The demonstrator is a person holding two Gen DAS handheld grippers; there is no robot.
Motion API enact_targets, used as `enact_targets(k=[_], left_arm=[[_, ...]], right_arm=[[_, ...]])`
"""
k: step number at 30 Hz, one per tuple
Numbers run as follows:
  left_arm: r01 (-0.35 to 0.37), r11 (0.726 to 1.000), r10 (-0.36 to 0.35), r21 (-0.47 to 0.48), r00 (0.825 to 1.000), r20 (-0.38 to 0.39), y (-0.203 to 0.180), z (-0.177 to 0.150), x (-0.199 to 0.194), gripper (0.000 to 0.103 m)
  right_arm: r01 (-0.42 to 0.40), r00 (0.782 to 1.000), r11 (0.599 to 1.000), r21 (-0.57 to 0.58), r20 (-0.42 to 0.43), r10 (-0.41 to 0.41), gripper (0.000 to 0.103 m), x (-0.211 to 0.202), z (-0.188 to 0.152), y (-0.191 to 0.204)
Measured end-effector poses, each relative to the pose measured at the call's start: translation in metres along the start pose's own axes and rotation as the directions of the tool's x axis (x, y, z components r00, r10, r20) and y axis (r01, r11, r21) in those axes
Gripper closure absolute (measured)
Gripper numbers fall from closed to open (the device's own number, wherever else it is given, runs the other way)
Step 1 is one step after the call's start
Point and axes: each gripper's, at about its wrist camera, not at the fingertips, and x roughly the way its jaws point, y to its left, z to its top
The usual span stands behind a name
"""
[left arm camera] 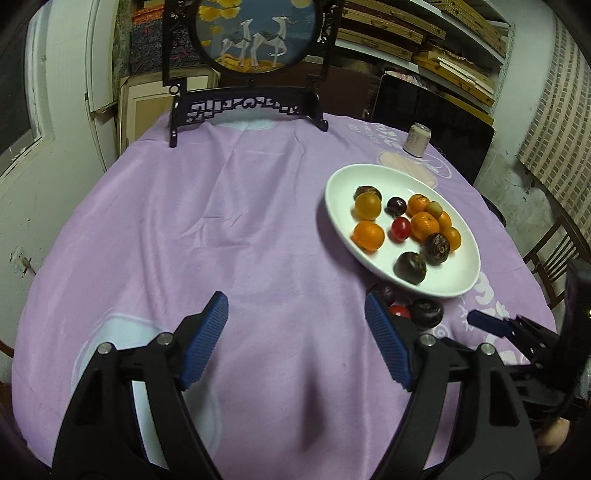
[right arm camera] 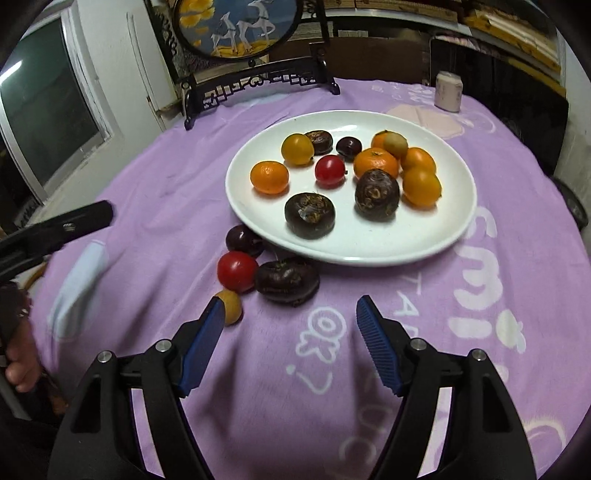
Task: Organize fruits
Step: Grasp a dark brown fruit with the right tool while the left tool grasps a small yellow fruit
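Note:
A white plate (right arm camera: 436,243) holds several fruits: oranges, dark water chestnuts, a red tomato (right arm camera: 330,170). On the purple cloth beside its near-left rim lie a dark plum (right arm camera: 242,240), a red tomato (right arm camera: 237,271), a dark water chestnut (right arm camera: 287,281) and a small tan fruit (right arm camera: 232,304). My right gripper (right arm camera: 290,321) is open and empty just in front of these loose fruits. My left gripper (left arm camera: 295,325) is open and empty over bare cloth; the plate (left arm camera: 340,177) lies to its right, with the loose fruits (left arm camera: 426,314) partly hidden behind its right finger.
A dark carved stand with a round deer picture (left arm camera: 255,33) stands at the table's far edge. A pale can (left arm camera: 417,139) stands behind the plate. Shelves fill the back right. The right gripper shows in the left wrist view (left arm camera: 491,325).

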Motion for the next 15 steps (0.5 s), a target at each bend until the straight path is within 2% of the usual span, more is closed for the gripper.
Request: enact_targets(k=[4, 8, 15], left_arm=[[0.006, 1.0, -0.006, -0.005, 1.0, 0.0, 0.01, -0.006, -0.006, 0.024], [0.019, 1.0, -0.019, -0.017, 1.0, -0.014, 0.015, -0.013, -0.005, 0.024], [0.047, 0.999, -0.046, 0.01, 0.998, -0.037, 0.001, -0.016, -0.003, 0.024]], right_arm=[[0.032, 0.999, 0.999, -0.026, -0.014, -0.032, 0.031, 0.012, 0.002, 0.005], [0.034, 0.999, 0.999, -0.036, -0.028, -0.035, 0.048, 0.023, 0.005, 0.006], [0.023, 0.999, 0.999, -0.04, -0.03, -0.024, 0.059, 0.035, 0.01, 0.005]])
